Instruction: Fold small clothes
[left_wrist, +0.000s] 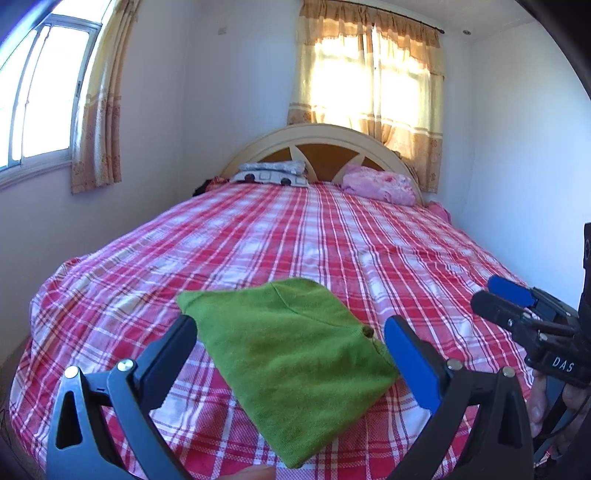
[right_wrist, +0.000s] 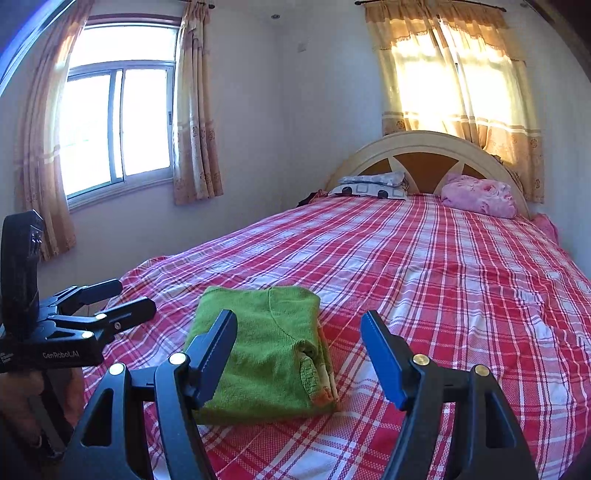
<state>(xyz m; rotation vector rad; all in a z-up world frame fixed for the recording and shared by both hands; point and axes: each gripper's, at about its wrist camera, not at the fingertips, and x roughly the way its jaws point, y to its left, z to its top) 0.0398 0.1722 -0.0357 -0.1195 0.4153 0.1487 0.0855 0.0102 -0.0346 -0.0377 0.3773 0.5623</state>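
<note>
A small green knitted garment (left_wrist: 291, 350) lies folded into a flat packet near the foot of the bed, also visible as the green garment (right_wrist: 269, 350) in the right wrist view, with an orange-trimmed edge on its right side. My left gripper (left_wrist: 290, 332) hovers above it, jaws wide apart, nothing between the pads. My right gripper (right_wrist: 299, 328) stands open just right of the garment, its left finger (right_wrist: 218, 350) over the cloth. Each gripper shows in the other's view: the right gripper (left_wrist: 498, 299) at the right edge, the left gripper (right_wrist: 125, 295) at the left.
The bed carries a red and white plaid sheet (left_wrist: 332, 236). A patterned pillow (left_wrist: 271, 173) and a pink bundle (left_wrist: 380, 188) lie by the arched headboard (left_wrist: 321, 147). Walls close in on both sides. A hand (right_wrist: 22, 391) holds the left gripper.
</note>
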